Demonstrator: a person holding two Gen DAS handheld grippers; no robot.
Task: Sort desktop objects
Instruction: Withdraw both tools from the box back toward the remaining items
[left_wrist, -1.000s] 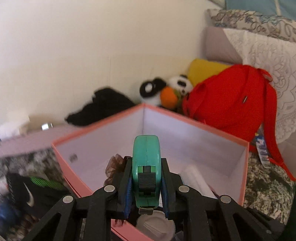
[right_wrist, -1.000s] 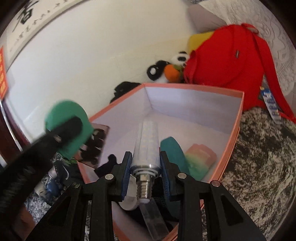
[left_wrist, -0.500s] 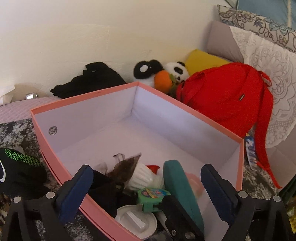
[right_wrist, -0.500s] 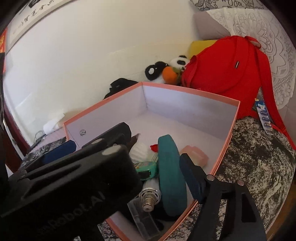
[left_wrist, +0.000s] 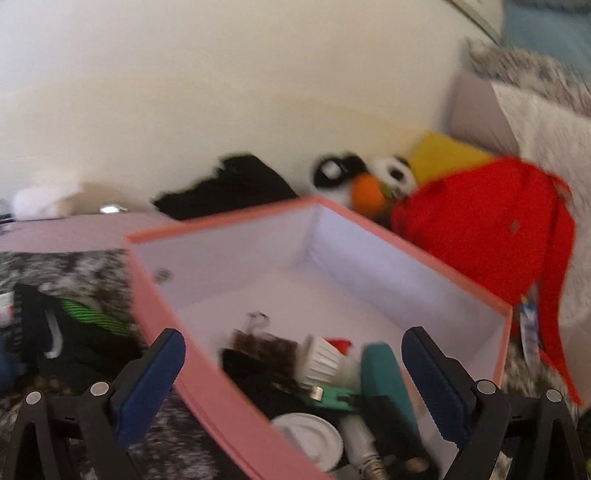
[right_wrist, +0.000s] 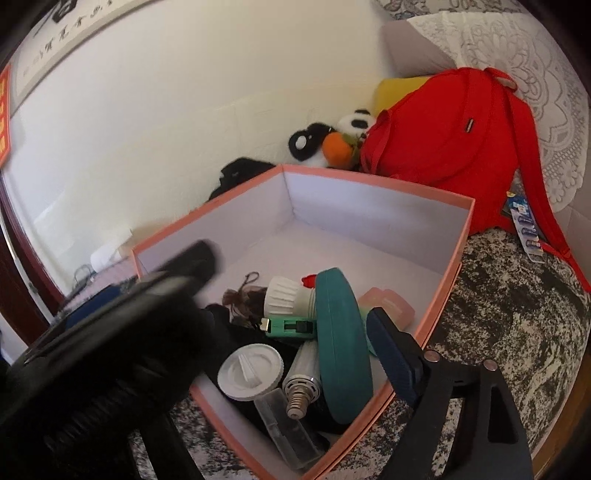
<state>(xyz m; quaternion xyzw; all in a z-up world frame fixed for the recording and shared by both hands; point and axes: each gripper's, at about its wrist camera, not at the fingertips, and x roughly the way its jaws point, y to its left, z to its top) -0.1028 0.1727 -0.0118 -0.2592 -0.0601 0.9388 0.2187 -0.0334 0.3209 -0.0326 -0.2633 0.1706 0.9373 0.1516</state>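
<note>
left gripper (left_wrist: 291, 369): jaws wide apart and empty, one blue finger pad (left_wrist: 151, 373) outside the pink box (left_wrist: 207, 373), the other over its inside; a second ago clamped on the green tape measure (right_wrist: 291, 326), now released. tape measure lying flat inside the box, against the white ribbed bulb (right_wrist: 286, 297) and the teal case (right_wrist: 341, 343). white lid (right_wrist: 251, 371) nearest the front corner. tube-shaped bulb (right_wrist: 303, 380), a second ago pinched in the right gripper (right_wrist: 258, 354), now resting on the box floor between lid and teal case, screw base toward the camera. right gripper: jaws opening, nothing between them; left finger hidden behind the dark blurred body of the other tool. red backpack (right_wrist: 443, 140) beyond the box, untouched. judged: both deliveries complete, both hands free for the next items; black-and-green glove (left_wrist: 70, 328) left of the box not yet sorted.
</note>
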